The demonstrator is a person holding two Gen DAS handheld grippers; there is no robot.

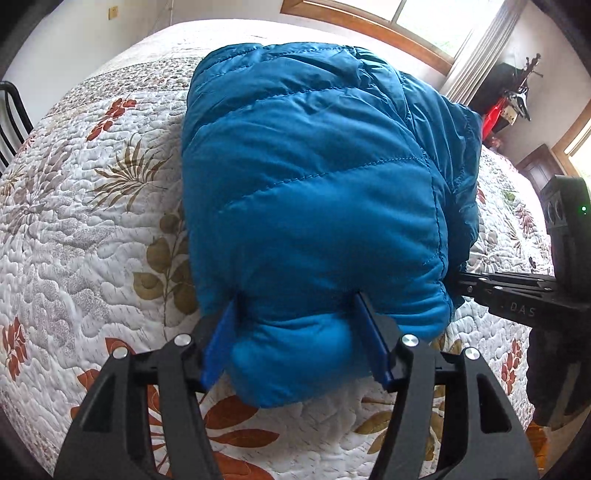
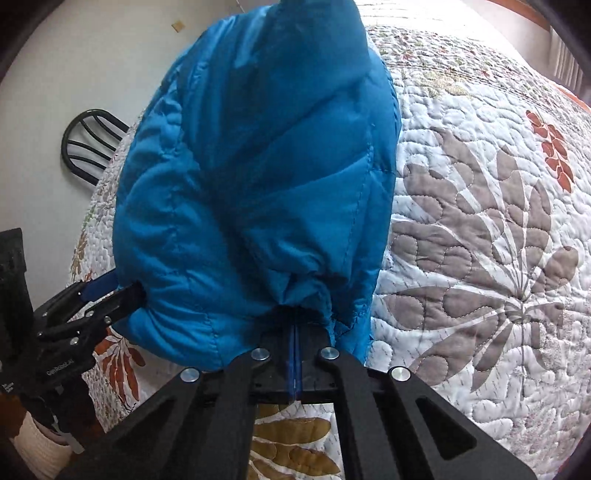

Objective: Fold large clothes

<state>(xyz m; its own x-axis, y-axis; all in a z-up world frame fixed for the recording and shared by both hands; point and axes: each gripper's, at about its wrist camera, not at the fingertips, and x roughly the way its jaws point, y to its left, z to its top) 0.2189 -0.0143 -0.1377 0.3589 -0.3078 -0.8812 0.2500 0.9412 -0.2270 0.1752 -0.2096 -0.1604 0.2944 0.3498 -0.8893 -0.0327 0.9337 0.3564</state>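
Observation:
A blue quilted puffer jacket (image 1: 314, 177) lies folded in a thick bundle on the floral quilted bed (image 1: 74, 206). My left gripper (image 1: 295, 332) is open, its blue pads (image 1: 216, 347) straddling the bundle's near edge, touching its sides. My right gripper (image 2: 294, 332) is shut on the jacket's (image 2: 258, 184) near edge, with bunched fabric pinched between its closed fingers. The right gripper shows at the jacket's right side in the left wrist view (image 1: 509, 291). The left gripper shows at the jacket's lower left in the right wrist view (image 2: 92, 299).
The bed's quilt (image 2: 480, 240) extends around the jacket on all sides. A black chair (image 2: 92, 144) stands by the white wall beyond the bed's far side. A window (image 1: 424, 22) with curtains and a dark dresser with objects (image 1: 509, 96) are behind the bed.

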